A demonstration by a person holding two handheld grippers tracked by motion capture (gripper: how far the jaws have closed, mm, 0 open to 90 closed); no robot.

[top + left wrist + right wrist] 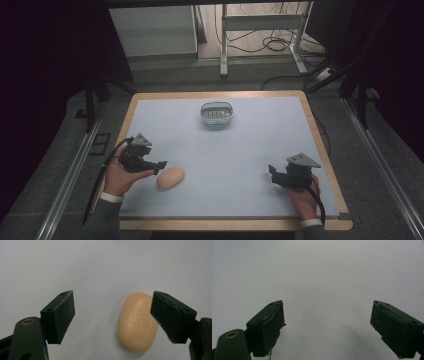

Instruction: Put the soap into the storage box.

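On the near-left part of the table [250, 150], the soap bar [170, 178] lies not yet grasped; the left gripper [112, 315] is wide open around it; the right gripper [327, 325] waits open, empty; the soap dish [217, 113] stands far.

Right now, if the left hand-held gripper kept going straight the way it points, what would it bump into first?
Probably the soap bar. The left hand-held gripper is open and the soap lies just ahead on the blue table mat, close to one jaw, so that jaw might touch it first. Depth is hard to judge.
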